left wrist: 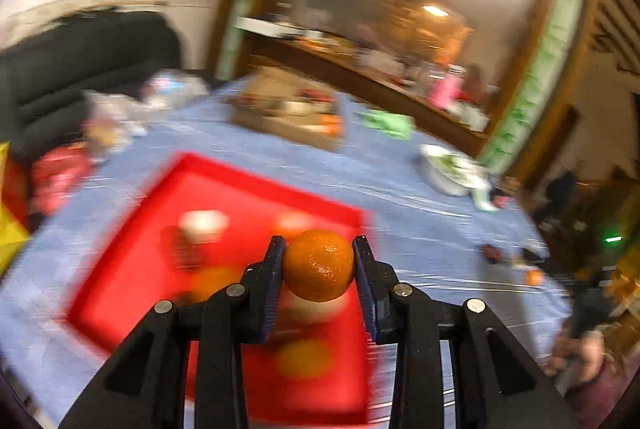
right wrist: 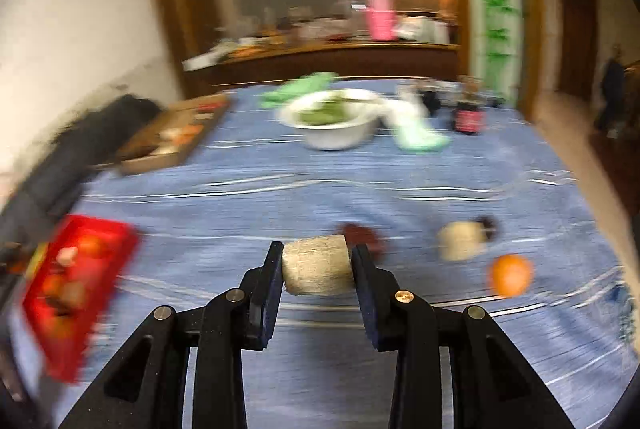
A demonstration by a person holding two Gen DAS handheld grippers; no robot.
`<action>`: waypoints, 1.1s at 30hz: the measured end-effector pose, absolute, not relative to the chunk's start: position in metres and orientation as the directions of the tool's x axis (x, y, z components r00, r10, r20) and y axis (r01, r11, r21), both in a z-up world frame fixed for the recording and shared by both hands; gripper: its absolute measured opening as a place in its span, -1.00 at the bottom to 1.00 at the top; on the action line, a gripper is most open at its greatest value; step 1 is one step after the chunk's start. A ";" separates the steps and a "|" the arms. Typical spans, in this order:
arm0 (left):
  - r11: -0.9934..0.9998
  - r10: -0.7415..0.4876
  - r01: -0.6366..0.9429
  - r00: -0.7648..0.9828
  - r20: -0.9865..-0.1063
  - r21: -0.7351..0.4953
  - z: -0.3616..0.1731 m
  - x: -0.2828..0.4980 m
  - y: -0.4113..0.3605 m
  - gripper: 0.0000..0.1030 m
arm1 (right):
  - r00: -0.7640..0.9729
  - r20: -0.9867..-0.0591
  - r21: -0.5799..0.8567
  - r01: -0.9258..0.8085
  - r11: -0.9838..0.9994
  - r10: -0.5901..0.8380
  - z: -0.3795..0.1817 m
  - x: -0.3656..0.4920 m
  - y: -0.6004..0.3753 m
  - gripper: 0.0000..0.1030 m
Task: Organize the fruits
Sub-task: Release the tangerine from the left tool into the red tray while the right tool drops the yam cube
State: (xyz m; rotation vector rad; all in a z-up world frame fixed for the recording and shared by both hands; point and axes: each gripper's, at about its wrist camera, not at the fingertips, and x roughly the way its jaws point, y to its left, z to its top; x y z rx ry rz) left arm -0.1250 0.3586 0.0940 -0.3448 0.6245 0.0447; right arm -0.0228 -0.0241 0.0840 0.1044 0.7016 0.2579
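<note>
Orange (left wrist: 319, 265) clamped in left tongs (left wrist: 320, 261), carried above red tray (left wrist: 132, 269) for sorting with fruit already there | right tongs (right wrist: 318, 265) clenched on pale chunk (right wrist: 318, 271) over blue surface (right wrist: 280, 189) | loose orange (right wrist: 511, 275) near right edge, likely next.

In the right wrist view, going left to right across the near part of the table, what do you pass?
Red tray → pale chunk in the right gripper → second pale chunk → orange.
</note>
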 end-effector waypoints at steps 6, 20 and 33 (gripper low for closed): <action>0.938 0.036 -0.252 0.753 -0.657 -0.237 0.064 -0.140 0.396 -0.37 | 0.598 -0.633 0.210 -0.478 0.853 0.492 0.098 -0.054 0.099 -0.27; 0.929 0.004 -0.246 0.754 -0.657 -0.277 0.052 -0.146 0.415 -0.13 | 0.429 -0.730 0.138 -0.670 0.729 0.532 0.047 -0.089 0.237 -0.26; 0.933 0.005 -0.228 0.784 -0.621 -0.280 0.083 -0.159 0.399 0.12 | 0.555 -0.665 0.119 -0.582 0.804 0.500 0.073 -0.086 0.194 0.18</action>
